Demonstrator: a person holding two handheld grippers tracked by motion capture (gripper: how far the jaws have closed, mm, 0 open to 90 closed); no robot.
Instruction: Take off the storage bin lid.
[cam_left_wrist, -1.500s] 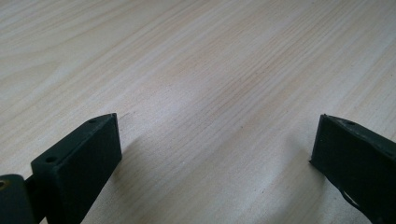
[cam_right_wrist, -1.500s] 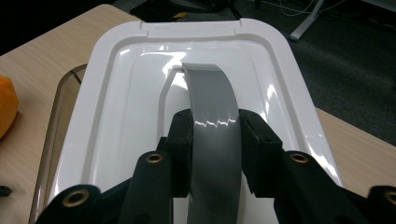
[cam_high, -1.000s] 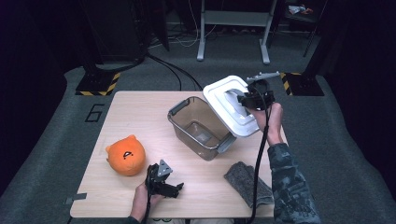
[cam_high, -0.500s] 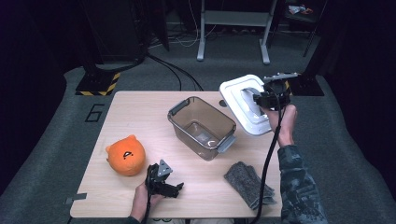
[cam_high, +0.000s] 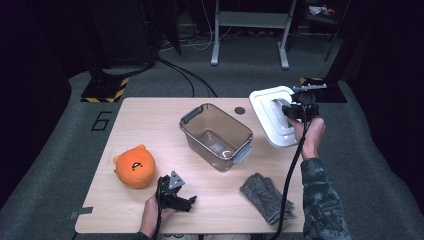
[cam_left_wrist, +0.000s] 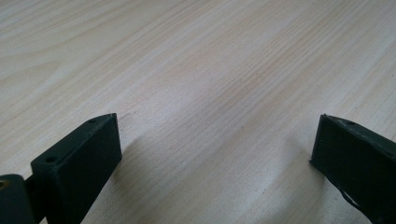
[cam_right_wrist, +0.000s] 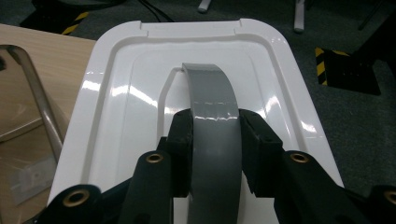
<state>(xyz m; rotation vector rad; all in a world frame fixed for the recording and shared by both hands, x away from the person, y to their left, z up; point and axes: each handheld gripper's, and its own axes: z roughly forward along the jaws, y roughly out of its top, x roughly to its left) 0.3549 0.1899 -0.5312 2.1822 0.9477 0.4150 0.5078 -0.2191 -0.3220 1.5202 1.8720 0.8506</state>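
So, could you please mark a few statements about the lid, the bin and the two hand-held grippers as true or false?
1. The right hand-held gripper is clamped on the grey handle of the white lid. True.
2. The white lid sits closed on the clear plastic bin. False: it is held out past the table's right edge, and the bin is open.
3. The left hand-held gripper grips the orange plush toy. False: its jaws are open over bare wooden table.
4. A grey cloth lies on the table near the front edge. True.
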